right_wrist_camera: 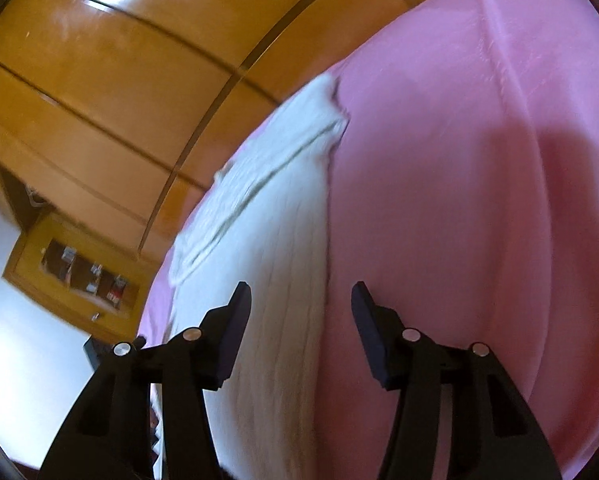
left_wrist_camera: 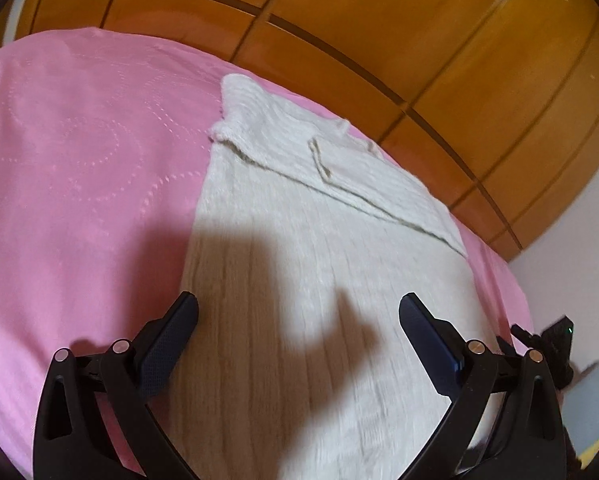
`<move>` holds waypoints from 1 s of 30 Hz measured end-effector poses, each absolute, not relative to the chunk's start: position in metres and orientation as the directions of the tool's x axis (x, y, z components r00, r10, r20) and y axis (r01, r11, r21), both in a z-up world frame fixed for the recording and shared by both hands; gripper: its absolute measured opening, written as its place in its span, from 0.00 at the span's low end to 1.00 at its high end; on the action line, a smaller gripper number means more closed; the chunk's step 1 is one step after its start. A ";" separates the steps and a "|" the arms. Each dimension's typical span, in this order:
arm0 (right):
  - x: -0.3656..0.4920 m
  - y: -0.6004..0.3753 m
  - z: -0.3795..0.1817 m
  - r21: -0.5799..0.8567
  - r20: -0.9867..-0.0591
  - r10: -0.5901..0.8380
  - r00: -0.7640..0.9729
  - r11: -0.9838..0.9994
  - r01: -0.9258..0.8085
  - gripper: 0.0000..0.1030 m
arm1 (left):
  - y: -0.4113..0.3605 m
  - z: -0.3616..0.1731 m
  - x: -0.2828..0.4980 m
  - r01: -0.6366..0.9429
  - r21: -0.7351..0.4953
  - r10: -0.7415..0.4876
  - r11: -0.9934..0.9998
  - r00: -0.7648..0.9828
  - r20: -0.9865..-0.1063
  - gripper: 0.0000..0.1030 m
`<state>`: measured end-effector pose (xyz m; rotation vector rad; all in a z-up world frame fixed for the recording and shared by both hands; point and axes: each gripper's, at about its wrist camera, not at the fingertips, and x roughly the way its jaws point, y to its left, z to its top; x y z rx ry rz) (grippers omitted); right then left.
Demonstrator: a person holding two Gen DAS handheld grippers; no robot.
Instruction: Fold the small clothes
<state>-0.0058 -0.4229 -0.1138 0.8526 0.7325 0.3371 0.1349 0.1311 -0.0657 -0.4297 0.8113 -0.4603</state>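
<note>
Above the white knit sweater [left_wrist_camera: 299, 240], both hand-held grippers [left_wrist_camera: 298, 308] [right_wrist_camera: 301, 300] gape wide, empty.

Cream ribbed knit garment [left_wrist_camera: 299, 280] – flat on pink bedspread [left_wrist_camera: 79, 160], sleeves folded across far end.

This is a bedroom in a home. A bed with a pink quilted cover [left_wrist_camera: 79, 168] fills the near part of the scene. Behind it, on the far side, stands a large wardrobe [left_wrist_camera: 439, 40] with glossy wooden doors. At the far left is a small wooden shelf unit [right_wrist_camera: 79, 276] against a white wall [right_wrist_camera: 15, 344].
</note>
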 end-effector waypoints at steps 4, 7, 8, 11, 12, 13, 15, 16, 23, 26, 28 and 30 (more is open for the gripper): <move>-0.020 -0.411 -0.117 0.803 -0.431 0.600 0.674 0.595 -0.016 0.49 | 0.141 -0.068 0.118 0.246 -0.582 -0.600 0.775 0.577 -0.554 0.96; -0.029 -0.401 -0.120 0.812 -0.432 0.627 0.648 0.583 -0.023 0.48 | 0.151 -0.074 0.107 0.234 -0.643 -0.642 0.729 0.560 -0.523 0.87; -0.031 -0.396 -0.124 0.813 -0.434 0.633 0.641 0.582 -0.024 0.48 | 0.153 -0.077 0.103 0.230 -0.665 -0.658 0.710 0.552 -0.512 0.84; -0.040 -0.387 -0.130 0.840 -0.416 0.667 0.619 0.543 -0.020 0.48 | 0.159 -0.083 0.094 0.213 -0.719 -0.696 0.662 0.530 -0.484 0.80; -0.045 -0.384 -0.134 0.859 -0.398 0.685 0.610 0.512 -0.015 0.48 | 0.159 -0.084 0.093 0.209 -0.733 -0.709 0.647 0.518 -0.478 0.80; -0.046 -0.381 -0.138 0.869 -0.387 0.694 0.608 0.494 -0.012 0.48 | 0.158 -0.085 0.091 0.208 -0.742 -0.719 0.638 0.507 -0.476 0.80; -0.054 -0.375 -0.145 0.891 -0.355 0.713 0.604 0.453 -0.011 0.47 | 0.157 -0.084 0.088 0.210 -0.752 -0.734 0.625 0.487 -0.474 0.80; -0.056 -0.373 -0.148 0.899 -0.344 0.719 0.604 0.439 -0.011 0.46 | 0.156 -0.085 0.086 0.211 -0.759 -0.743 0.615 0.477 -0.470 0.80; -0.056 -0.372 -0.164 0.938 -0.284 0.737 0.614 0.345 0.019 0.36 | 0.153 -0.091 0.077 0.206 -0.780 -0.771 0.591 0.430 -0.470 0.80; -0.050 -0.369 -0.159 0.927 -0.305 0.737 0.603 0.376 0.010 0.36 | 0.153 -0.092 0.070 0.209 -0.774 -0.773 0.597 0.406 -0.487 0.80; -0.046 -0.365 -0.154 0.911 -0.329 0.732 0.596 0.411 -0.002 0.36 | 0.154 -0.097 0.063 0.203 -0.773 -0.773 0.601 0.394 -0.498 0.80; -0.045 -0.364 -0.152 0.902 -0.343 0.729 0.593 0.432 -0.009 0.36 | 0.154 -0.096 0.058 0.201 -0.761 -0.765 0.616 0.383 -0.518 0.80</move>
